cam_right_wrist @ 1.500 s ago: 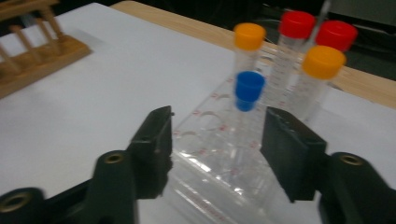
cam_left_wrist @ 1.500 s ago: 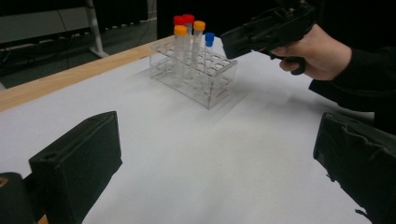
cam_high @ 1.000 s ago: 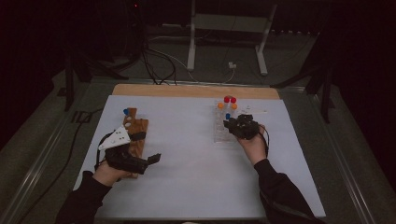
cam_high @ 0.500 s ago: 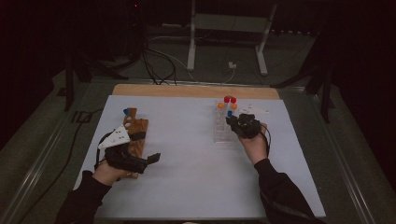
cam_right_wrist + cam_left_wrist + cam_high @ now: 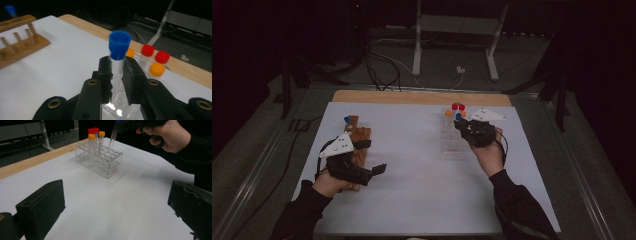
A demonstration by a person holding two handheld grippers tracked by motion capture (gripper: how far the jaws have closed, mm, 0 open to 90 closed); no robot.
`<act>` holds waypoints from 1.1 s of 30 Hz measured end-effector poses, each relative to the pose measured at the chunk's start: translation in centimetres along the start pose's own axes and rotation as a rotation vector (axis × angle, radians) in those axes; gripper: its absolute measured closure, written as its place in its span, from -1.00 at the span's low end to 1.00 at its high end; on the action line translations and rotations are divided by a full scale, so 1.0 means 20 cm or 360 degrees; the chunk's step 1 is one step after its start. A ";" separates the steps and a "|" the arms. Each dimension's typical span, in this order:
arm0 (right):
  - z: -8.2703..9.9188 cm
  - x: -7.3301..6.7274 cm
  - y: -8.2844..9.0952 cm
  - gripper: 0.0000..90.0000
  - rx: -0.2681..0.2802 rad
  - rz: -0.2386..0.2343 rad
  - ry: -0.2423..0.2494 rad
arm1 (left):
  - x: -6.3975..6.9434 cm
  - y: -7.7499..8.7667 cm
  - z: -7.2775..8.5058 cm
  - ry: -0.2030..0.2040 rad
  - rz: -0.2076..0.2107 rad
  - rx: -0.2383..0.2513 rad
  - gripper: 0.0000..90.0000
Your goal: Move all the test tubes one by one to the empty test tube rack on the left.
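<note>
- Right gripper point(image 5: 117, 75) is clamped on a blue-capped tube point(image 5: 118, 62), its tip just above the clear rack point(image 5: 98, 160).
- Left gripper point(image 5: 379, 170) rests by the wooden rack point(image 5: 360, 137), jaws apart.

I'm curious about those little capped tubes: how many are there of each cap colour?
Red-capped clear plastic tubes: 2
Orange-capped clear plastic tubes: 2
Blue-capped clear plastic tubes: 2, one clamped in the right gripper above the clear plastic rack, one on the wooden peg rack
Total: 6
</note>
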State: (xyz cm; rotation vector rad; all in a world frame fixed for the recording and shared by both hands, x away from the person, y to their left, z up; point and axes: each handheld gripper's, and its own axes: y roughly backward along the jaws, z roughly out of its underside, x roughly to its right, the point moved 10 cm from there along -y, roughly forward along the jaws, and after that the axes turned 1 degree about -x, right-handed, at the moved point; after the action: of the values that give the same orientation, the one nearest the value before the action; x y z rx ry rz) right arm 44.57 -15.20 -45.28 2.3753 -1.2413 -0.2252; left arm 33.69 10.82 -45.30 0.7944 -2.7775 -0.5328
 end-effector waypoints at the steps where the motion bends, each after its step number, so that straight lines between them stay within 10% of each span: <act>1: -0.01 -0.02 0.01 0.71 0.0006 -0.0019 0.0003 | 0.00 0.00 0.00 0.0000 0.0000 -0.0003 -0.96; 33: 0.16 -0.66 0.06 0.71 -0.0102 -0.0563 0.0218 | 0.16 -0.21 -0.08 -0.0052 0.0150 -0.0036 -0.87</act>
State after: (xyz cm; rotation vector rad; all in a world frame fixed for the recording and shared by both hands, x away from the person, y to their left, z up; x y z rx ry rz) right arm 35.00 -6.11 -48.29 2.4939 -0.7363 -0.2034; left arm 33.43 5.34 -45.24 0.6519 -2.8167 -0.5640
